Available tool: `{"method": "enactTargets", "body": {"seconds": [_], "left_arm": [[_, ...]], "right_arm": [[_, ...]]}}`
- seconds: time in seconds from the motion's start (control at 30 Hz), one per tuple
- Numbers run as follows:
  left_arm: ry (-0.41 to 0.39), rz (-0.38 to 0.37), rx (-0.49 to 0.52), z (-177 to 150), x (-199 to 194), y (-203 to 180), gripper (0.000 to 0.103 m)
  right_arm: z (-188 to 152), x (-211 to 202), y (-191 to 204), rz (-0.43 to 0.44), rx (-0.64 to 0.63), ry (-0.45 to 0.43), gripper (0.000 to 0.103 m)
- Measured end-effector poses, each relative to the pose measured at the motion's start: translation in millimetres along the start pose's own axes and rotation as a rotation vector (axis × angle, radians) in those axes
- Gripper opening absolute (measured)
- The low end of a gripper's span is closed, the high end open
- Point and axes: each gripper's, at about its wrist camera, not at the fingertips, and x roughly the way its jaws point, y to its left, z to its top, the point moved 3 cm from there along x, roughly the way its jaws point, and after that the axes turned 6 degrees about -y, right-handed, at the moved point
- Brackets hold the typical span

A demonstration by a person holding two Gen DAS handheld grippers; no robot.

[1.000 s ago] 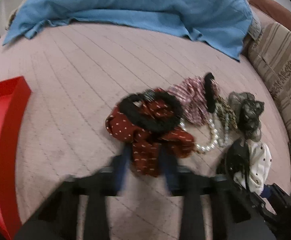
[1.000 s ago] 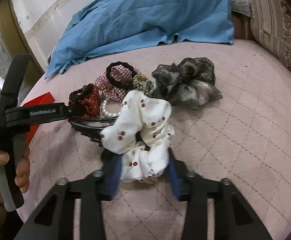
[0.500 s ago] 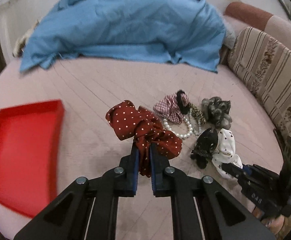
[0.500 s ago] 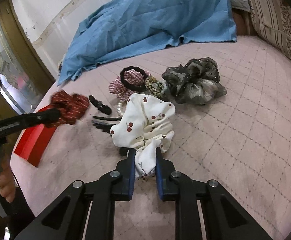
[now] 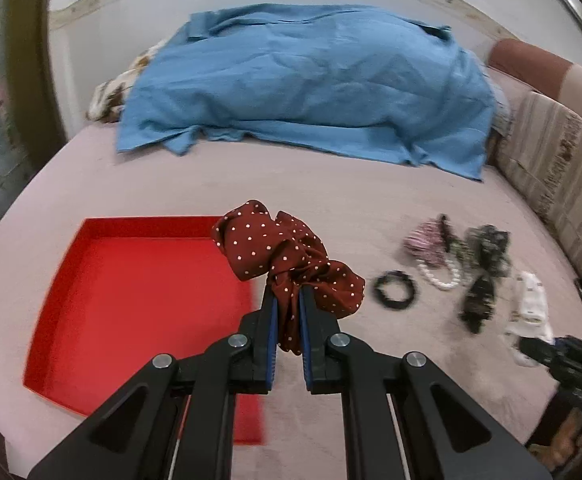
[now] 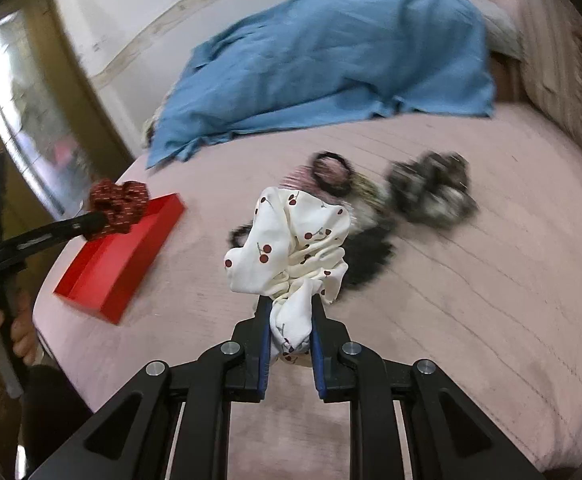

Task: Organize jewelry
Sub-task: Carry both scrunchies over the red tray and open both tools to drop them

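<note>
My left gripper [image 5: 287,304] is shut on a dark red polka-dot scrunchie [image 5: 279,252] and holds it in the air over the right edge of the red tray [image 5: 131,300]. My right gripper [image 6: 289,312] is shut on a white cherry-print scrunchie [image 6: 291,248], lifted above the pink bed cover. The left gripper with the red scrunchie [image 6: 119,200] also shows in the right wrist view above the tray [image 6: 119,256]. On the bed lie a black hair tie [image 5: 395,289], a pearl bracelet [image 5: 439,278], a pink checked scrunchie [image 5: 427,240] and a dark grey scrunchie [image 6: 431,188].
A blue cloth [image 5: 311,80] covers a heap at the back of the bed. A striped sofa back [image 5: 563,176] runs along the right. The bed's edge is near the tray on the left. A black hair clip [image 5: 477,300] lies by the jewelry pile.
Both grippers closed on their scrunchies and lifted them. The left one carried the red scrunchie leftward to above the red tray. The black hair tie fell off onto the bed.
</note>
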Motion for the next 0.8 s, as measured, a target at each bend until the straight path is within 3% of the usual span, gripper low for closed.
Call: {"method": "enactTargets", "body": {"seconds": [0.47,0.8], "left_arm": [[0.058,0.197,-0.15,0.7,47.4,140.5,0.01],[0.099,0.154,-0.288,1.5,70.2,184.1,0.01]], "right_arm": [[44.5,86.5,141.9,0.165,-0.179,0.141,0.018],[61.2,183.6,221.2,0.171,-0.25,0.238,0.018]]}}
